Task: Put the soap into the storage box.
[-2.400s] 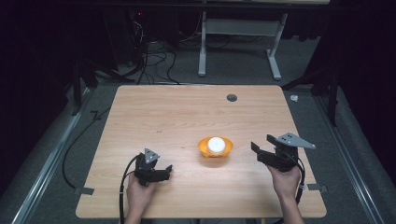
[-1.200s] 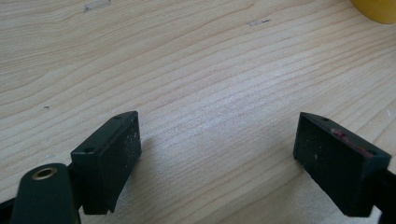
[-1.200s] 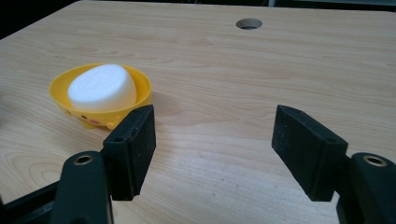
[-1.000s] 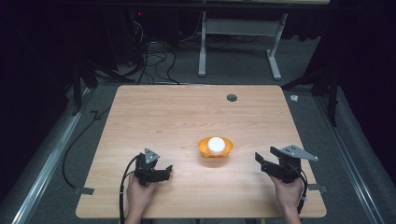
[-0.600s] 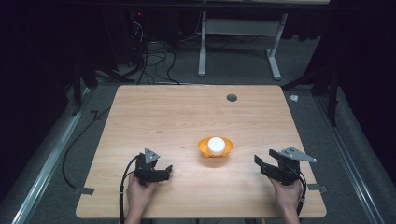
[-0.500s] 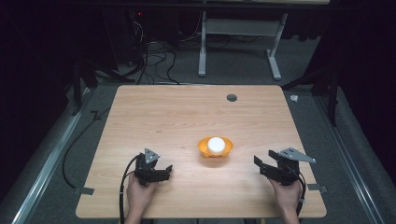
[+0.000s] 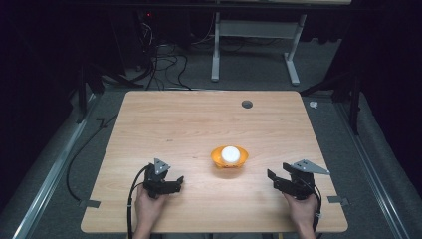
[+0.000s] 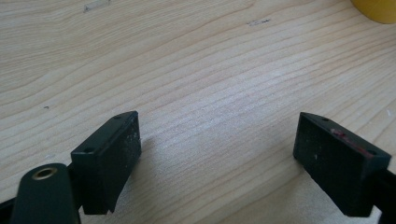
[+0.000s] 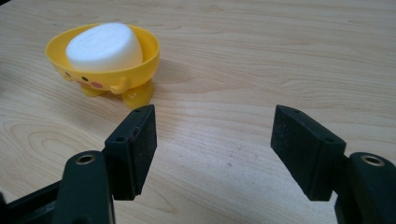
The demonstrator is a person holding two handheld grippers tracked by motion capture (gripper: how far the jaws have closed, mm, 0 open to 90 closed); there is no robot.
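soap point(image 9: 103, 46) tilted in dish point(image 9: 144, 56), long axis crosswise

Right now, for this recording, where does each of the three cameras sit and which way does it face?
High view: above the near edge, looking forward and down on the light wooden table; both hands and each hand-held gripper, left and right, show.
Left gripper view: rides the left hand-held gripper, looking along its open black jaws at bare wood.
Right gripper view: rides the right hand-held gripper, facing the yellow duck-faced plastic dish holding a white oval soap bar.
Shared: all three show the dish.
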